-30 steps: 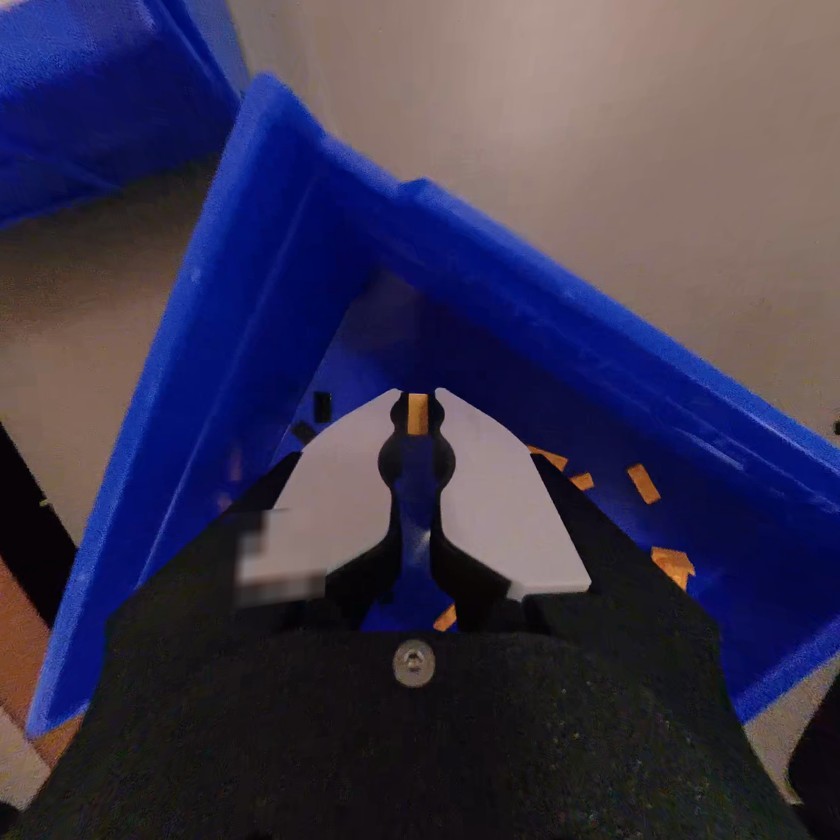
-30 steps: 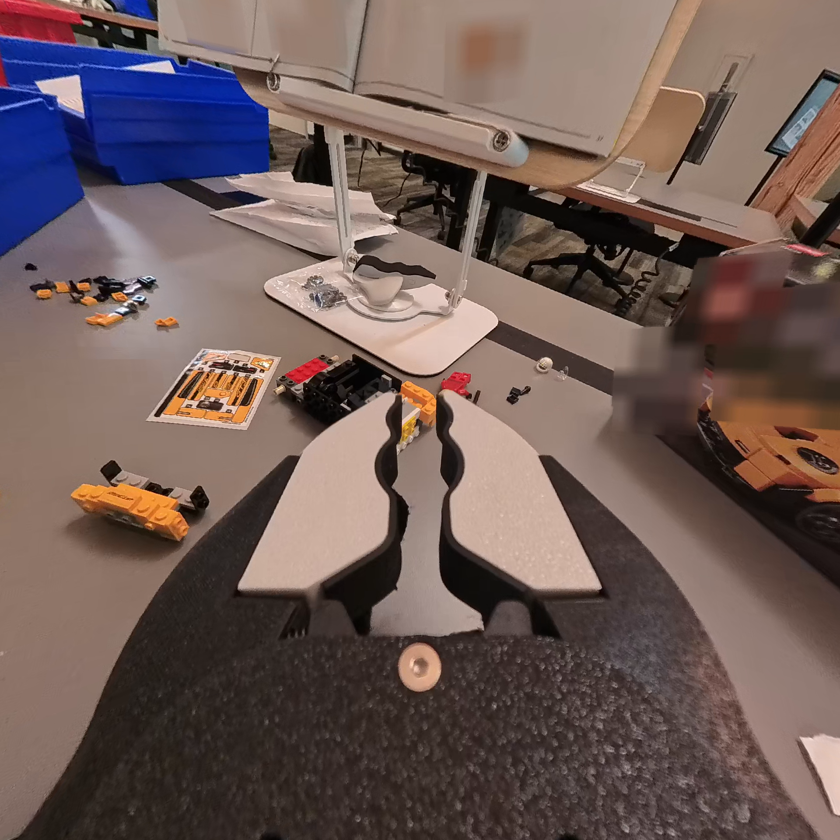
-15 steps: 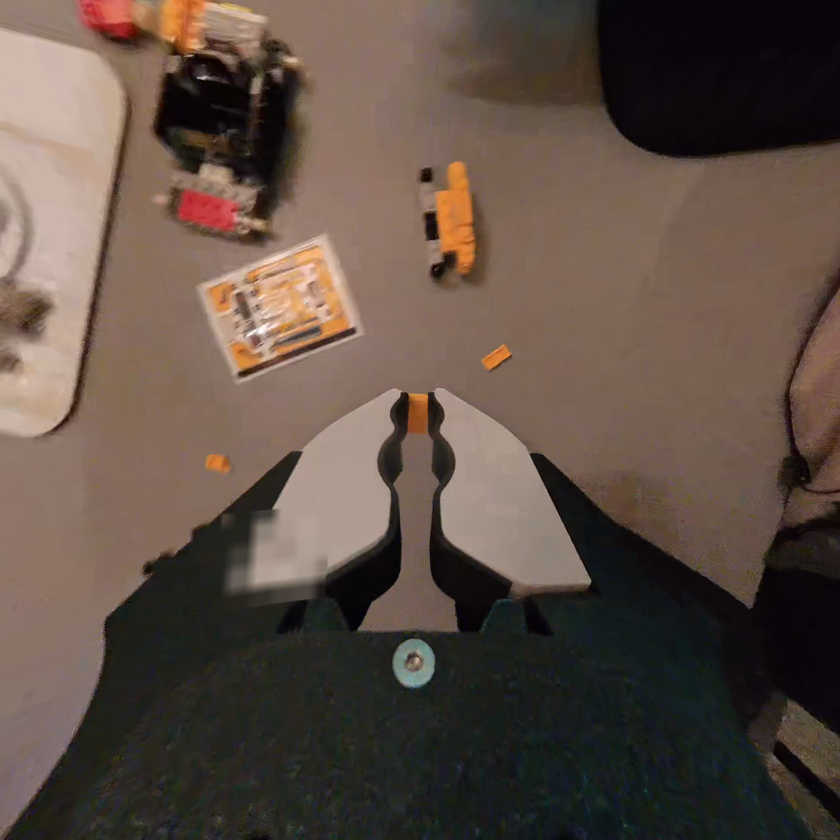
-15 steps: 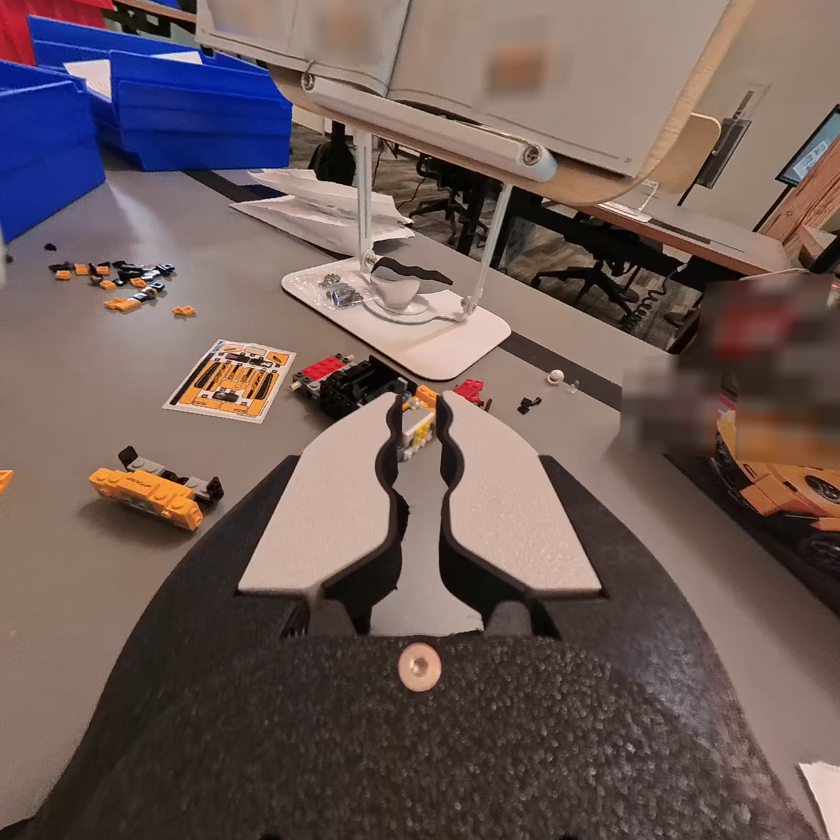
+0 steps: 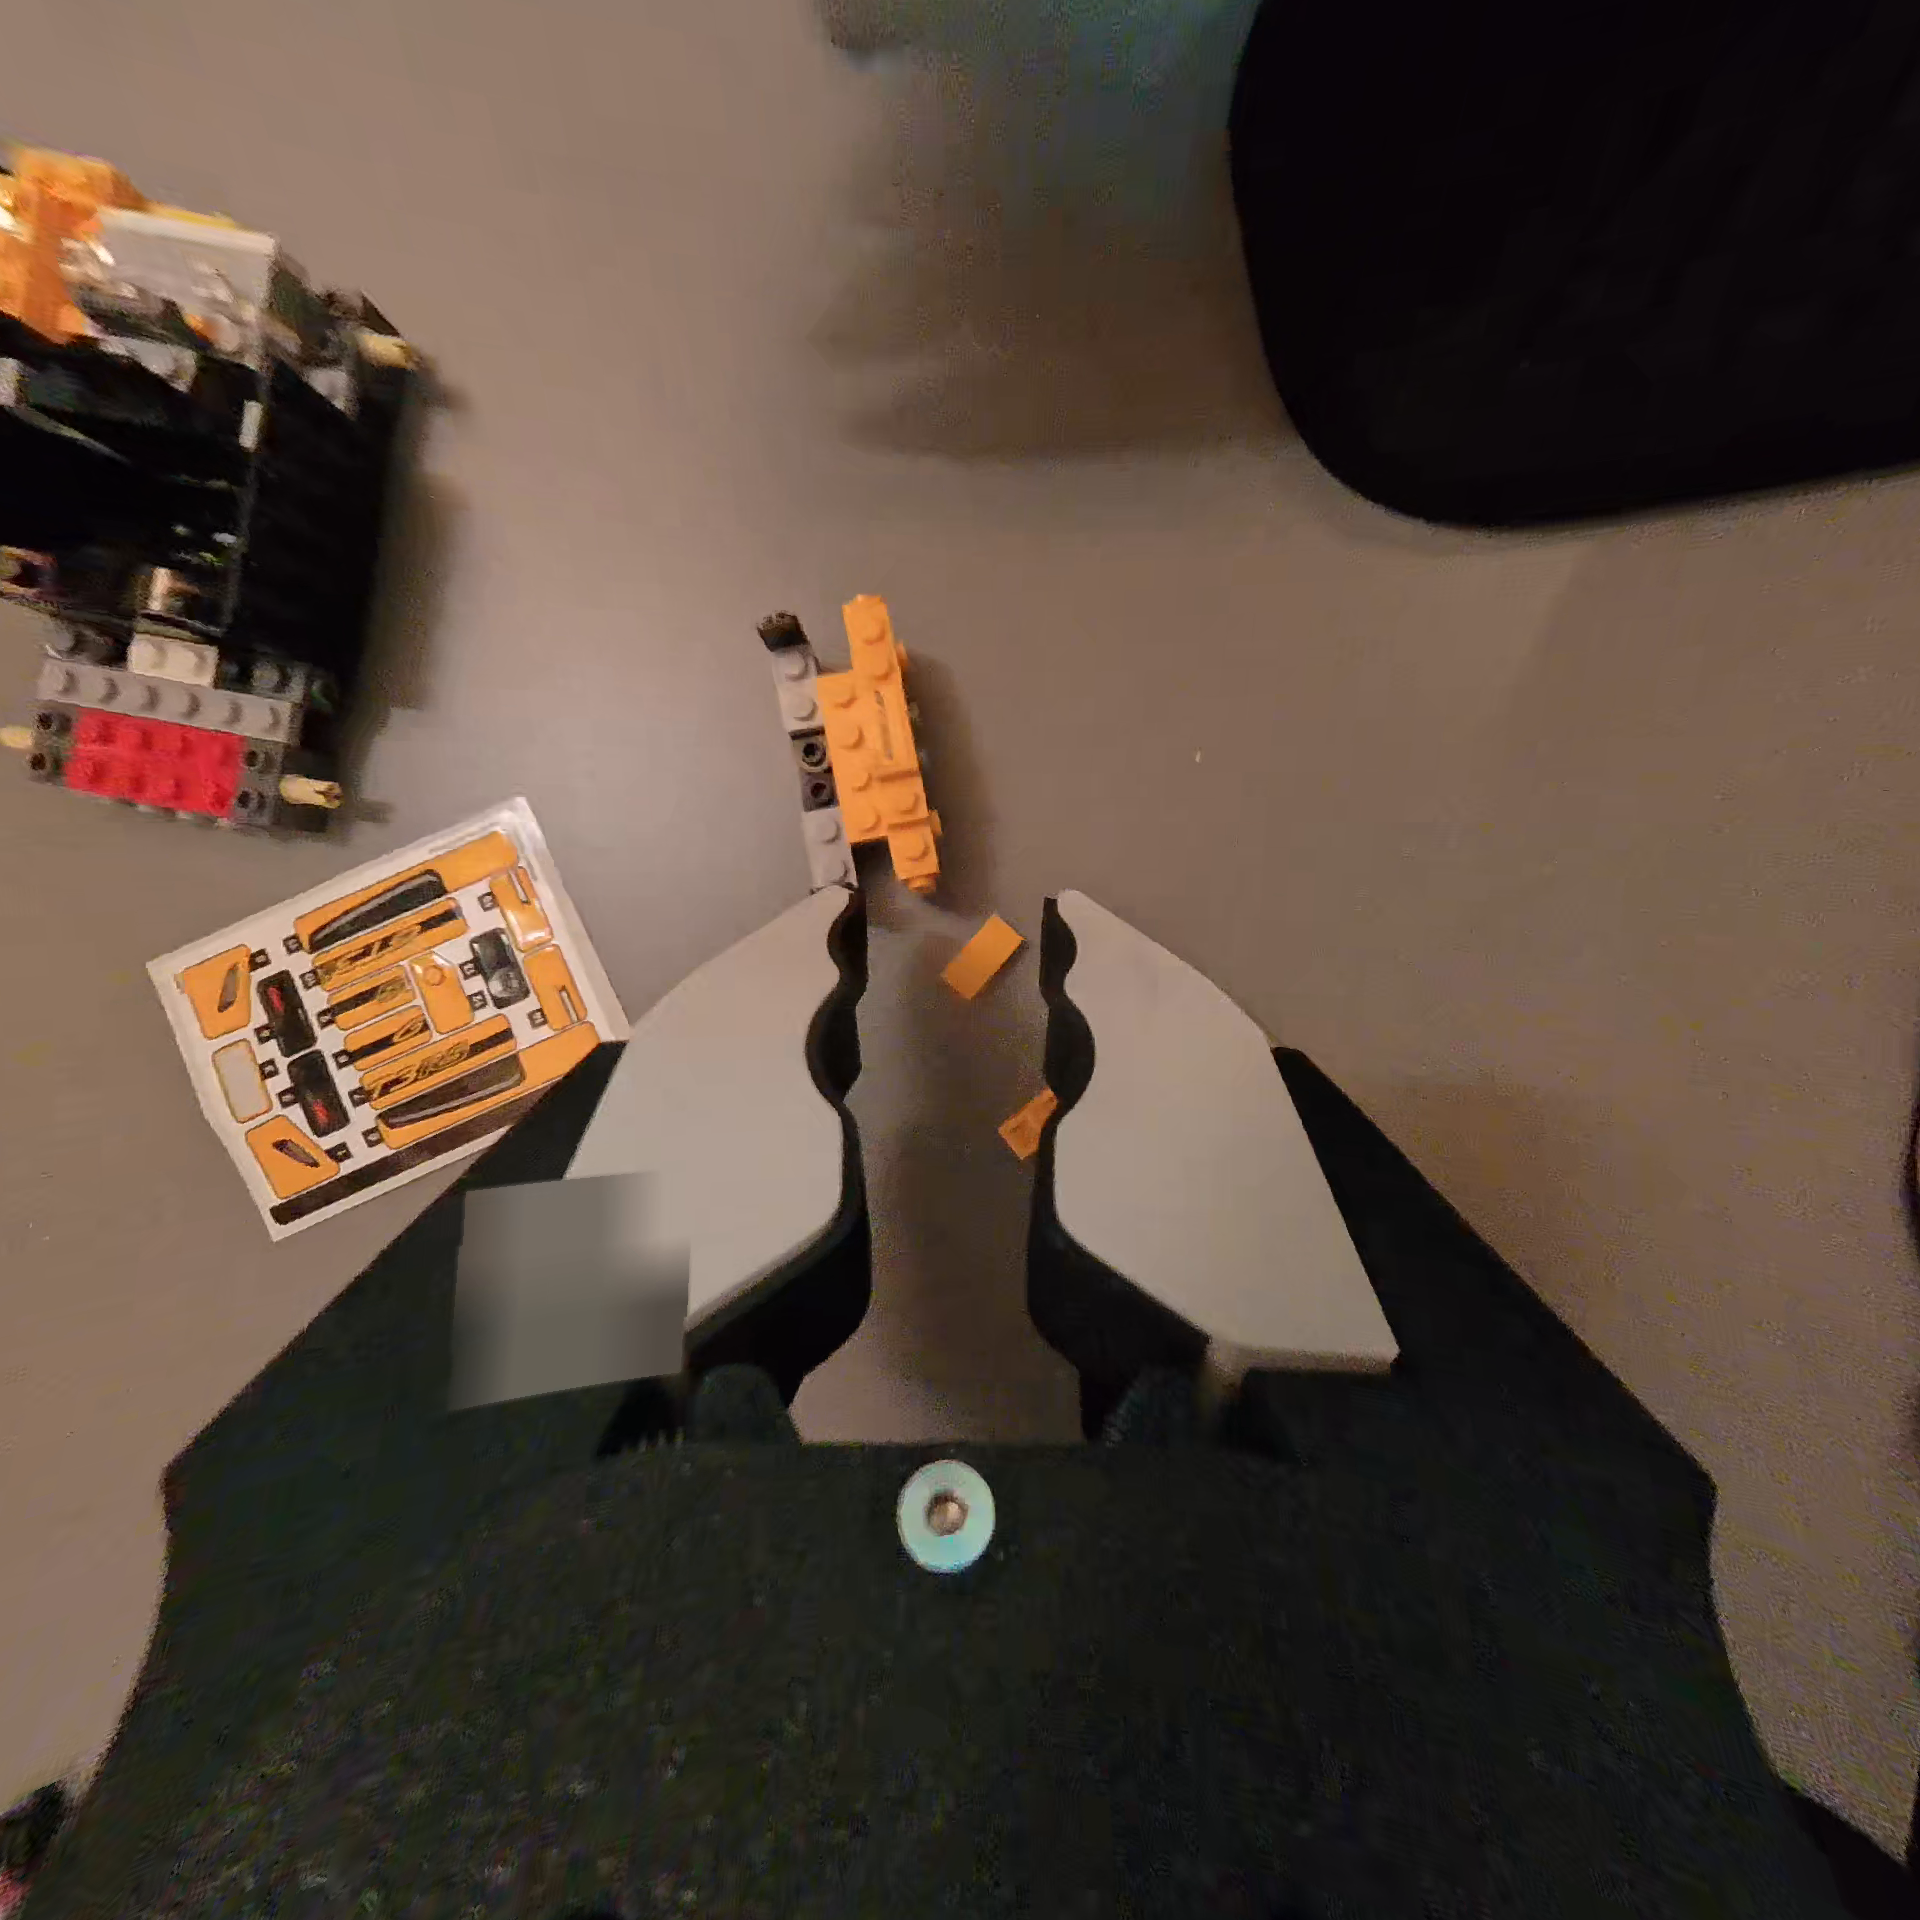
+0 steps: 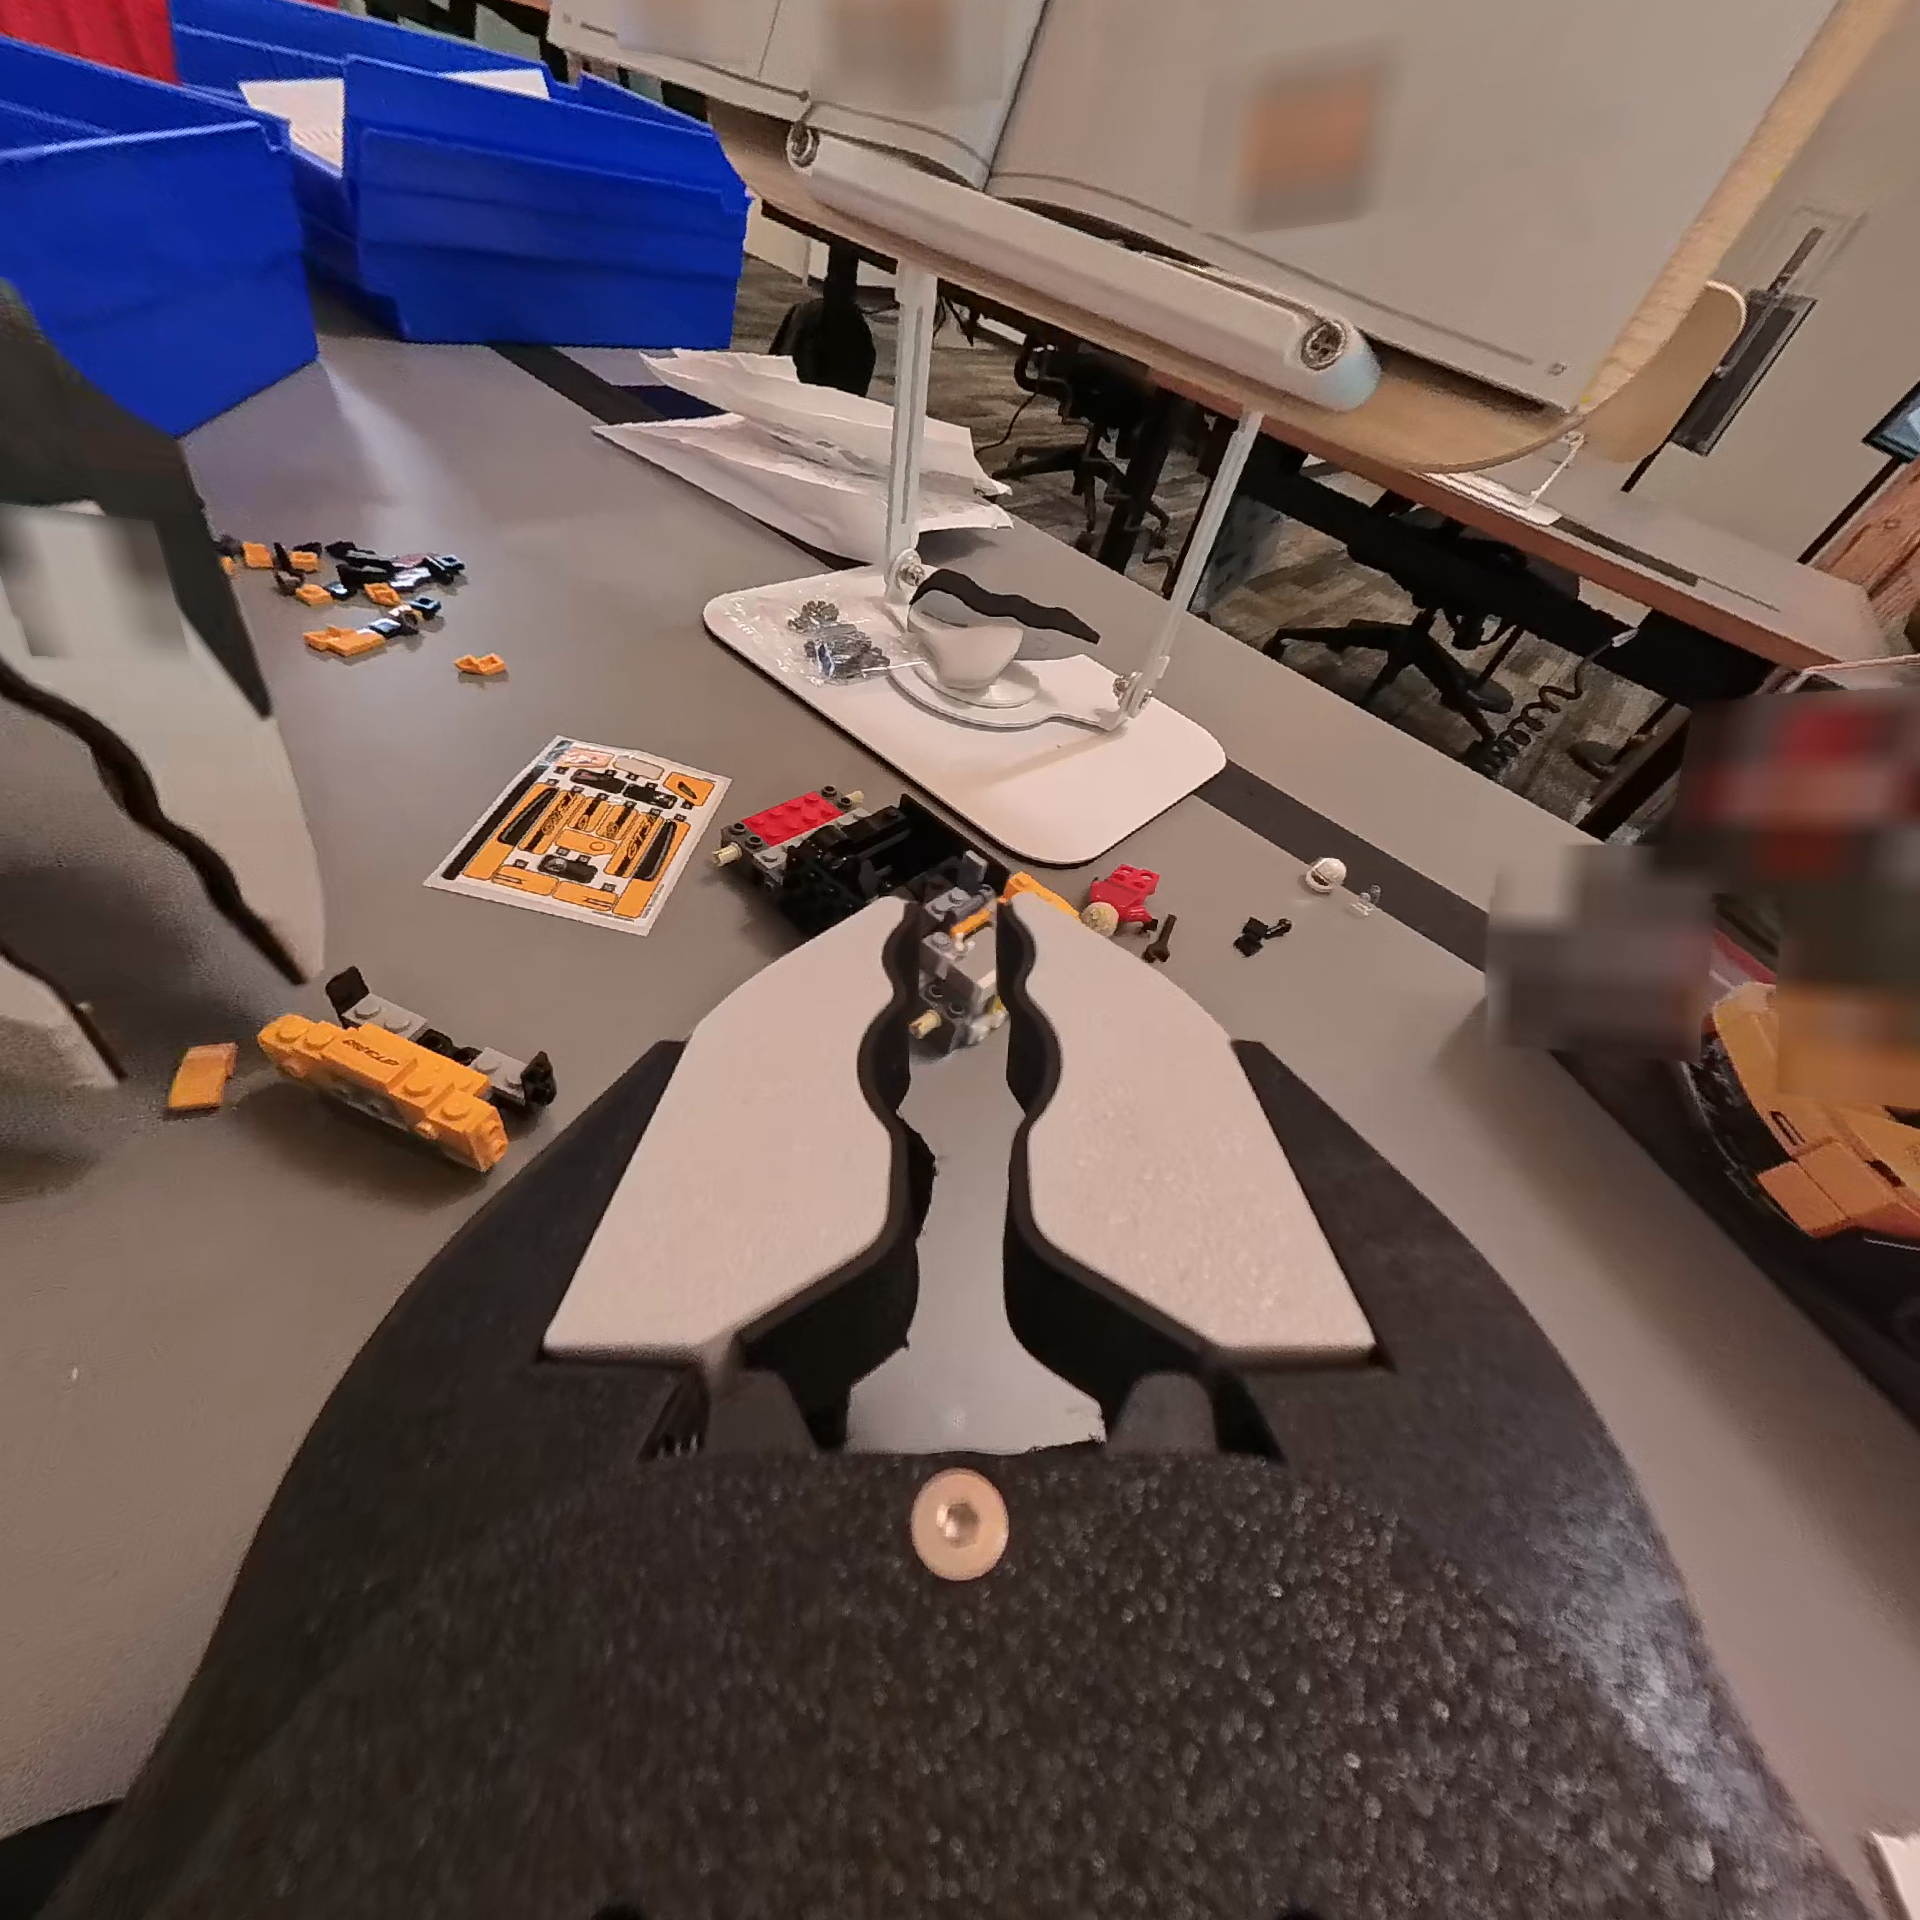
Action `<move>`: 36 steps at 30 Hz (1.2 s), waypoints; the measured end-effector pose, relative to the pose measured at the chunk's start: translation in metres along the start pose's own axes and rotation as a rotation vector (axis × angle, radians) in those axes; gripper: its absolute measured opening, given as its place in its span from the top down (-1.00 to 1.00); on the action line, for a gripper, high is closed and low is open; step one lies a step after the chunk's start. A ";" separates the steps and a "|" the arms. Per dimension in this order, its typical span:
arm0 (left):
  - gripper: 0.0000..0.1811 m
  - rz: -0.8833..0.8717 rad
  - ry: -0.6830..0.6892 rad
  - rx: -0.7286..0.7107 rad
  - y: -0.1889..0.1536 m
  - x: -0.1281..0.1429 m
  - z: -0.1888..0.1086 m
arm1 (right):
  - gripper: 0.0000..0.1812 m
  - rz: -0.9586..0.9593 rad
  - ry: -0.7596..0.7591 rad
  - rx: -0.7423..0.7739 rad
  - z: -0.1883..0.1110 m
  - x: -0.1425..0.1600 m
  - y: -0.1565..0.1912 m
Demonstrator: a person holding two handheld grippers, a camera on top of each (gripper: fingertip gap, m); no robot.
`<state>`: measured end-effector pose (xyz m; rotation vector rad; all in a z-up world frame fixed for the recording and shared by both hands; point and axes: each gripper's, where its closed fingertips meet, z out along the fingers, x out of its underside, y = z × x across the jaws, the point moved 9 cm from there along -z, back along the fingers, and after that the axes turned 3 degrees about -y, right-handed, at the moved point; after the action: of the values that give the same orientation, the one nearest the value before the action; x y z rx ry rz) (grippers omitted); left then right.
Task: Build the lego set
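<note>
While the left gripper (image 5: 951,914) is held above the grey table (image 5: 1455,935), its fingers are spread wide and nothing is clamped; a small orange tile (image 5: 981,957) lies on the table between the tips, a second orange piece (image 5: 1029,1122) just nearer. Just beyond, the orange and grey sub-assembly (image 5: 857,743) is laid flat, probably so the tile can be fitted to it. A sticker sheet (image 5: 384,1018) is set to the side, and farther off the black chassis with a red plate (image 5: 177,582) is parked. The right gripper (image 6: 951,925) is kept low with a narrow gap, empty as far as can be judged, pointed at the chassis (image 6: 842,847). Loose parts (image 6: 353,597) and blue bins (image 6: 530,218) are left behind.
</note>
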<state>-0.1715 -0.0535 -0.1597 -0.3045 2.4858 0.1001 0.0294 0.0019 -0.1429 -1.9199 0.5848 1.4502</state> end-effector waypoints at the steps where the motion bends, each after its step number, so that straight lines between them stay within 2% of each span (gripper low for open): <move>1: 0.62 -0.024 -0.051 -0.010 0.003 0.000 -0.003 | 0.86 -0.001 0.001 -0.008 0.000 0.000 0.001; 4: 0.56 -0.100 -0.173 -0.036 0.012 0.002 -0.008 | 0.86 -0.009 0.002 -0.040 0.001 0.001 0.004; 10: 0.44 -0.151 -0.211 0.000 0.019 0.008 0.009 | 0.82 -0.034 0.005 -0.151 0.003 0.000 0.016; 13: 0.50 -0.139 -0.223 0.012 0.018 0.007 0.018 | 0.82 -0.036 0.001 -0.165 0.003 0.000 0.018; 15: 0.69 -0.096 -0.220 0.010 0.018 0.006 0.022 | 0.82 -0.038 0.005 -0.171 0.004 0.000 0.019; 22: 0.70 0.139 -0.233 0.128 0.016 0.018 0.013 | 0.82 -0.048 0.007 -0.202 0.004 0.001 0.023; 27: 0.68 0.091 -0.258 0.162 0.026 0.020 0.015 | 0.82 -0.054 0.019 -0.217 0.006 0.003 0.026; 29: 0.54 0.074 -0.289 0.162 0.026 0.019 0.010 | 0.82 -0.055 0.016 -0.215 0.006 0.002 0.025; 30: 0.53 0.054 -0.325 0.160 0.028 0.018 0.004 | 0.82 -0.055 0.014 -0.215 0.005 0.002 0.025; 33: 0.63 0.004 -0.390 0.131 0.034 0.022 -0.022 | 0.82 -0.059 0.010 -0.227 0.004 -0.001 0.026; 36: 0.72 0.029 -0.320 0.178 0.027 0.035 -0.033 | 0.82 -0.071 -0.004 -0.284 0.001 -0.006 0.034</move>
<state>-0.2247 -0.0387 -0.1539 -0.1626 2.1635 -0.0572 0.0033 -0.0207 -0.1456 -2.1306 0.3170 1.5576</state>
